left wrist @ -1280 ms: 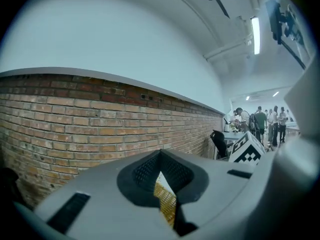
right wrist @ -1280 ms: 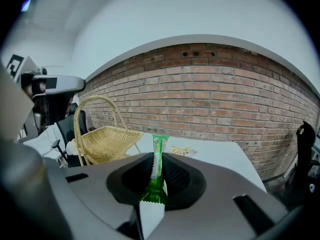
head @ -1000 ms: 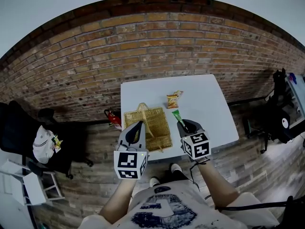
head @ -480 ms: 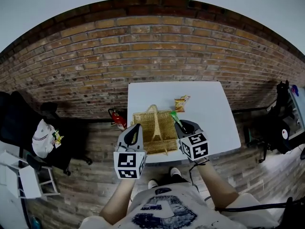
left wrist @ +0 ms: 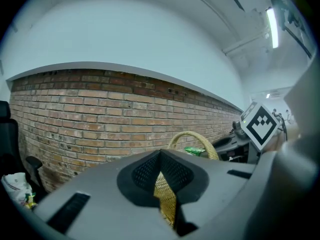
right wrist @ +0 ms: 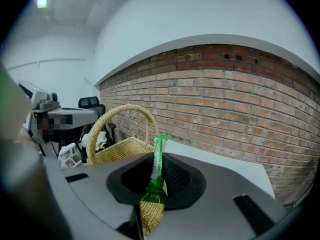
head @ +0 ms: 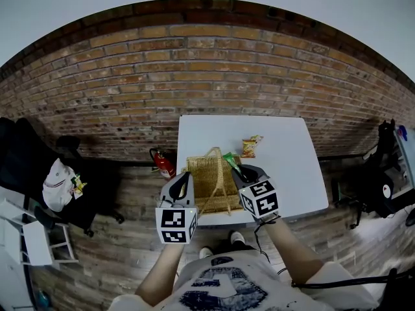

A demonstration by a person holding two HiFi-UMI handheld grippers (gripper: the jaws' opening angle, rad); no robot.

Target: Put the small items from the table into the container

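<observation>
Steadying: left gripper (head: 183, 179) jaws clamped on wicker basket (head: 206, 185) rim, likely bracing it; right gripper (head: 236, 172) jaws pinching green sachet (right wrist: 157, 156), basket just below, poised for release.

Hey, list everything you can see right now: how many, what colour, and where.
table: one, white, against the brick wall.
wicker basket: one, tan, on the table's near left.
snack packet: one, orange, on the table beyond the basket.
sachet: one, green, in the right tool above the basket.
fire extinguisher: one, red, on the floor left of the table.
chair: one, black, far left, white bag on it.
rack: one, white, lower left.
left tool: one, grey, jaws closed on the basket's rim.
right tool: one, grey, jaws closed on the sachet.
</observation>
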